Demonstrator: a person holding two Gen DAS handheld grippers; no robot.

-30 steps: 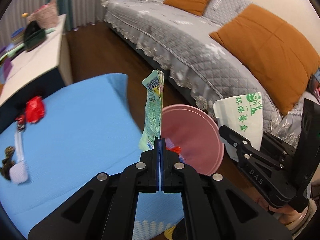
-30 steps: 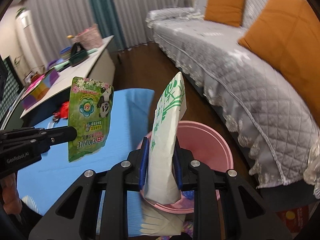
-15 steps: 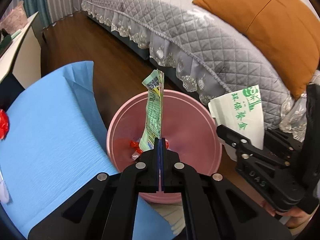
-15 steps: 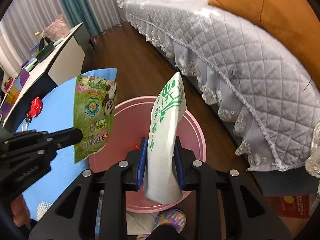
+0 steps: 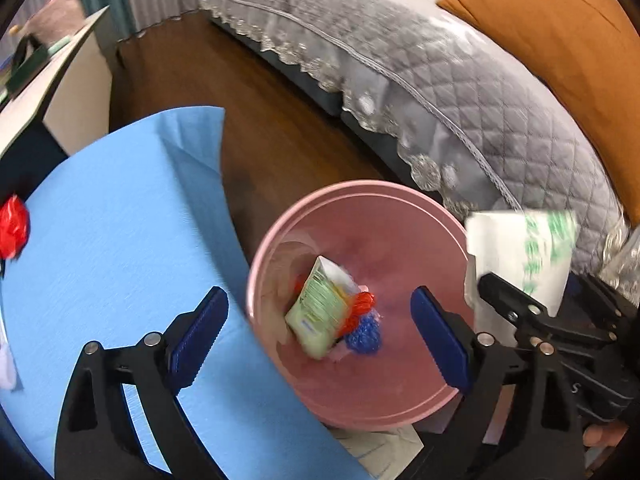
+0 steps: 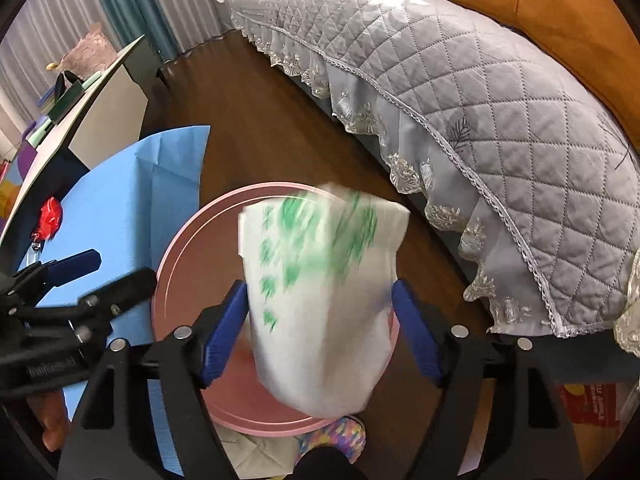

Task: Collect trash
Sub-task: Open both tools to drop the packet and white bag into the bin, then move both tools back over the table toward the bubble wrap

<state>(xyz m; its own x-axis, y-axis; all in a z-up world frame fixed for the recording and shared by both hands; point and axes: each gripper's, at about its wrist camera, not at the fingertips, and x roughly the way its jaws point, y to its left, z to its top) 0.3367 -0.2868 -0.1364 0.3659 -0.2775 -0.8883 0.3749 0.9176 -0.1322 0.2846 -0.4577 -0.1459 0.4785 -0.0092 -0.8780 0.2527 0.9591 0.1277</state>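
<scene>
Since a second ago both my tongs have come down over the round pink plastic bin [image 5: 360,400], and the flat green snack wrapper [image 5: 320,308] that my left tongs [image 5: 316,332] were pinching upright now lies inside that bin, resting against small red and blue scraps [image 5: 362,318] at the bottom. My left tongs are opening, the blue pads [image 5: 198,332] spread wide with nothing between them but the view down into the bin.

My right tongs [image 6: 320,320] are opening too. The white paper bag with green print [image 6: 320,292] that they clamped a moment back is blurred and sits between the blue pads [image 6: 224,336], which have drawn off its sides; I cannot tell whether either pad touches it. The bag is over the bin's mouth, its lower end inside the rim as seen from the right wrist. From the left wrist the same bag shows at the bin's right edge, beside the right tongs' black frame.

The bin stands on the dark wooden floor [image 5: 280,132], just beside the desk covered with a light blue cloth [image 5: 120,240]. A crumpled red wrapper [image 5: 14,226] lies on that cloth at its far left edge, well apart from the bin. Behind the bin runs a sofa under a grey quilted cover with lace trim [image 6: 520,120] and an orange cushion [image 5: 560,48].
</scene>
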